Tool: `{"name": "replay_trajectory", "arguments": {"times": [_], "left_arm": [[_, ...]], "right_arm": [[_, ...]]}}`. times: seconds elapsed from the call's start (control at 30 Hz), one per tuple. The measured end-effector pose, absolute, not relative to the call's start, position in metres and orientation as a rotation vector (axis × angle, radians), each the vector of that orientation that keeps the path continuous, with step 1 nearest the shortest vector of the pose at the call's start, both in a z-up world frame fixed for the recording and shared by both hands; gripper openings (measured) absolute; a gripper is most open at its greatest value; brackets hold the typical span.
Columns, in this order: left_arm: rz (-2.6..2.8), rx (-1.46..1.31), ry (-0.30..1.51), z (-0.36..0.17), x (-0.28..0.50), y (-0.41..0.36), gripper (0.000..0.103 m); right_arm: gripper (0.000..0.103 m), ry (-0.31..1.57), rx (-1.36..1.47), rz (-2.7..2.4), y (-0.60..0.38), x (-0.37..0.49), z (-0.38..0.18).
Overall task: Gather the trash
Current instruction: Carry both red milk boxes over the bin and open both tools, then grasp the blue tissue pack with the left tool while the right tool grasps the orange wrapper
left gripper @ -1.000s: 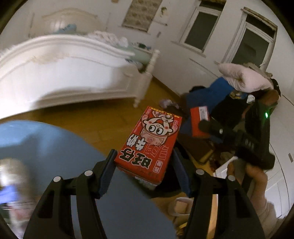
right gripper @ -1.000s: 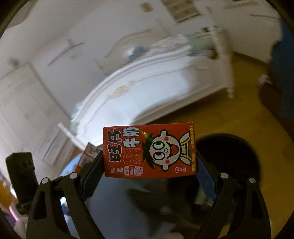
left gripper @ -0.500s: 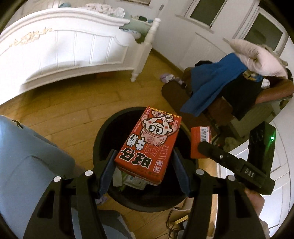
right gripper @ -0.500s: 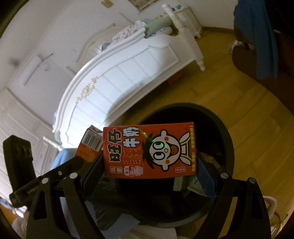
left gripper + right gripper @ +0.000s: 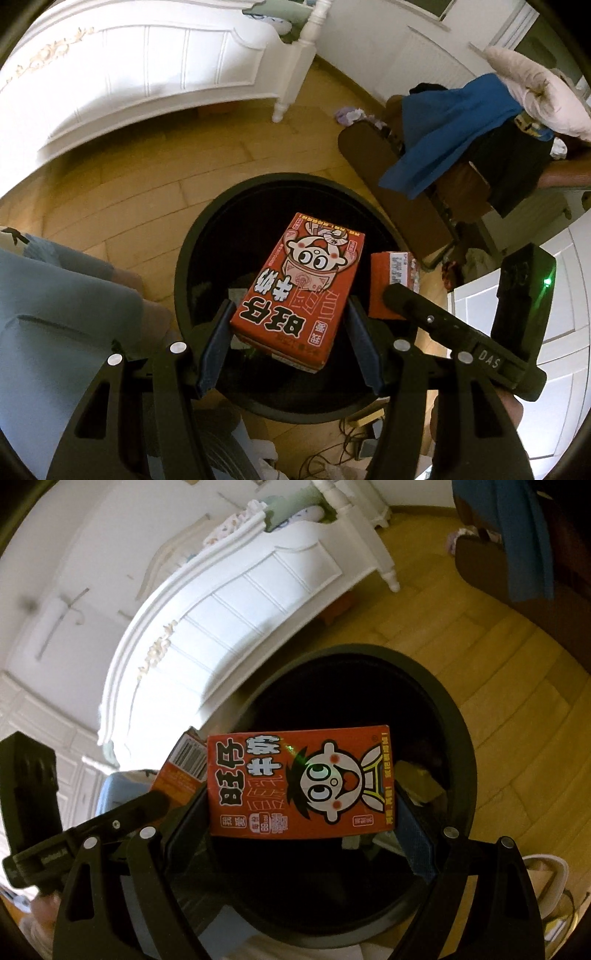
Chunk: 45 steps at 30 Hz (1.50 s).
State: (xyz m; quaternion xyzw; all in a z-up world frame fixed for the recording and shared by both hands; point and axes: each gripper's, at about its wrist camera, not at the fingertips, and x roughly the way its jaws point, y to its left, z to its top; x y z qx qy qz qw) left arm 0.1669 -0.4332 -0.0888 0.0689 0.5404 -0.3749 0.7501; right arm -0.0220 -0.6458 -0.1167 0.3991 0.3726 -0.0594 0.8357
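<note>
Now both cartons lower over the black bin (image 5: 184,258), left jaws clamping one (image 5: 299,295), right jaws the other (image 5: 301,782).

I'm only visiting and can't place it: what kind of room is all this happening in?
Most likely a bedroom in a home. A white bed frame with bedding stands on a wooden floor, clothes and a pillow are piled on a chair, and a black trash bin sits on the floor.

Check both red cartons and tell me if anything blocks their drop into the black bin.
Nothing visible does. The left gripper holds its red carton over the open black bin, and the right gripper holds the other carton above the same opening. Only some trash lies at the bottom.
</note>
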Motion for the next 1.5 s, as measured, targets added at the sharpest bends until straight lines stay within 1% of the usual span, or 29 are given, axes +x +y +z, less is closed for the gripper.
{"name": "replay_trajectory", "arguments": {"times": [0.23,0.27,0.3,0.33,0.47,0.53,0.6,0.83,0.93,1.13,1.33,1.5], "left_arm": [[-0.817,0.149,1.231,-0.094,0.172,-0.436,0.062],[-0.816,0.145,1.234,-0.094,0.173,-0.436,0.063],[-0.813,0.14,1.23,-0.093,0.173,-0.435,0.066],[-0.814,0.134,1.217,-0.091,0.172,-0.433,0.069],[-0.829,0.142,1.156,-0.081,0.164,-0.428,0.072],[-0.835,0.158,1.125,-0.076,0.158,-0.425,0.074],[-0.847,0.163,1.099,-0.068,0.151,-0.419,0.074],[-0.87,0.147,1.025,-0.041,0.13,-0.385,0.074],[-0.857,0.118,0.972,-0.023,0.121,-0.351,0.074],[-0.781,0.044,0.926,-0.006,0.117,-0.277,0.074],[-0.651,-0.005,0.847,0.011,0.107,-0.179,0.074],[-0.521,0.053,0.809,0.007,0.094,-0.093,0.074]], "right_arm": [[0.09,0.832,0.842,-0.14,-0.644,-0.015,-0.12],[0.09,0.838,0.836,-0.145,-0.643,-0.014,-0.12],[0.09,0.84,0.832,-0.148,-0.641,-0.013,-0.119],[0.09,0.843,0.828,-0.152,-0.64,-0.013,-0.119],[0.09,0.848,0.791,-0.172,-0.632,-0.012,-0.115],[0.093,0.848,0.767,-0.192,-0.629,-0.011,-0.113],[0.098,0.834,0.744,-0.218,-0.625,-0.011,-0.108],[0.098,0.835,0.703,-0.185,-0.599,-0.004,-0.087],[0.098,0.814,0.668,-0.132,-0.575,0.002,-0.067],[0.098,0.772,0.566,0.014,-0.508,0.023,-0.021],[0.098,0.751,0.437,0.21,-0.418,0.037,0.018],[0.098,0.764,0.254,0.395,-0.335,0.043,0.035]]}}
